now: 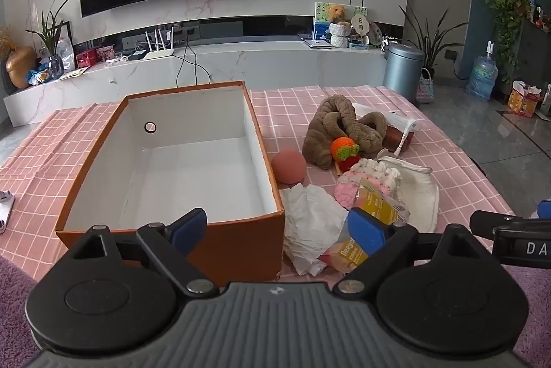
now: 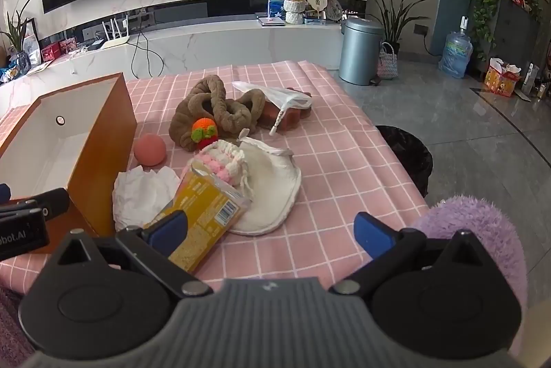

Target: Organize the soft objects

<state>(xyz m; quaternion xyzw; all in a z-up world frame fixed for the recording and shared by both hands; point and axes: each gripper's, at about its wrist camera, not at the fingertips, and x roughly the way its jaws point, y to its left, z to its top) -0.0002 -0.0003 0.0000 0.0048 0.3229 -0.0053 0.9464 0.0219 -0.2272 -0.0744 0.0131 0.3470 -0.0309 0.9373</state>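
An empty orange box [image 1: 237, 240] with a white inside stands on the pink checked cloth [image 1: 286, 106]; its side also shows in the right wrist view [image 2: 103, 140]. Right of it lie a pink ball [image 1: 288, 166], crumpled white tissue [image 1: 310, 223], a yellow snack packet [image 2: 203, 213], a pink-and-white knitted pouch [image 2: 224, 161], a white cloth [image 2: 272, 192], a brown plush [image 2: 213, 109] and an orange knitted toy [image 2: 204, 128]. My left gripper [image 1: 275, 227] is open over the box's near right corner. My right gripper [image 2: 272, 230] is open above the cloth beside the packet.
A reddish-brown block under a white mesh bag [image 2: 286, 106] lies at the back of the pile. A black bin [image 2: 406, 154] stands beside the table's right edge, a grey bin [image 2: 358, 51] farther off. A purple fluffy thing [image 2: 475, 230] is at the near right.
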